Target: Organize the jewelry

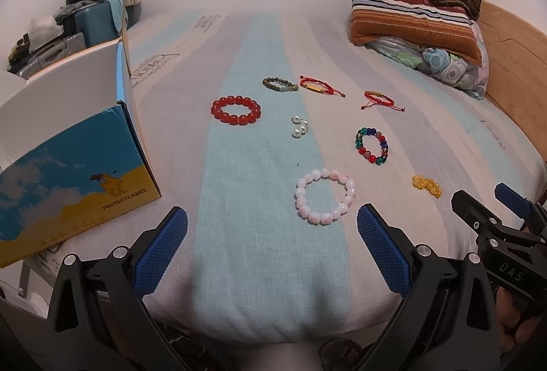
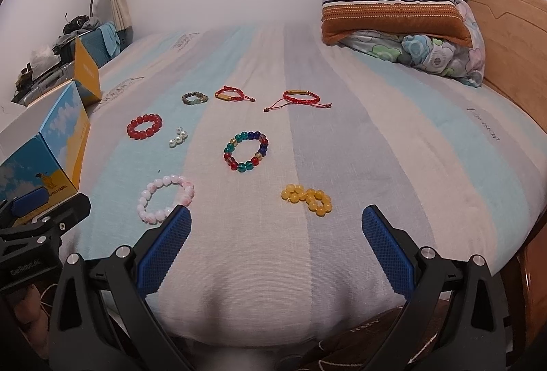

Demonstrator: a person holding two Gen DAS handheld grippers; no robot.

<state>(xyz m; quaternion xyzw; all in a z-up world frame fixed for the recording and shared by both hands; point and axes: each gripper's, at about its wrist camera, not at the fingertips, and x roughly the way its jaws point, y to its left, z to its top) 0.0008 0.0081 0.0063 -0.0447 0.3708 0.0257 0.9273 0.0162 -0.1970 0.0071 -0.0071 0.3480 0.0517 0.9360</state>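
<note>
Right now both my left gripper (image 1: 271, 243) and right gripper (image 2: 276, 243) hang with jaws wide, holding nothing. On the bed (image 2: 342, 268), the pink bracelet (image 1: 324, 196) lies at my left's one o'clock, the yellow bracelet (image 2: 307, 198) at my right's twelve. They look like light, hard, slippery beads on a loose loop, so I'd pinch across one side of the ring.

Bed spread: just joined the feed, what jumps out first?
Bracelets lie scattered on the striped bed sheet: a multicolored bead bracelet mid-bed, a pink bead bracelet nearest the open left gripper. A blue-and-yellow box stands at the left edge.
</note>
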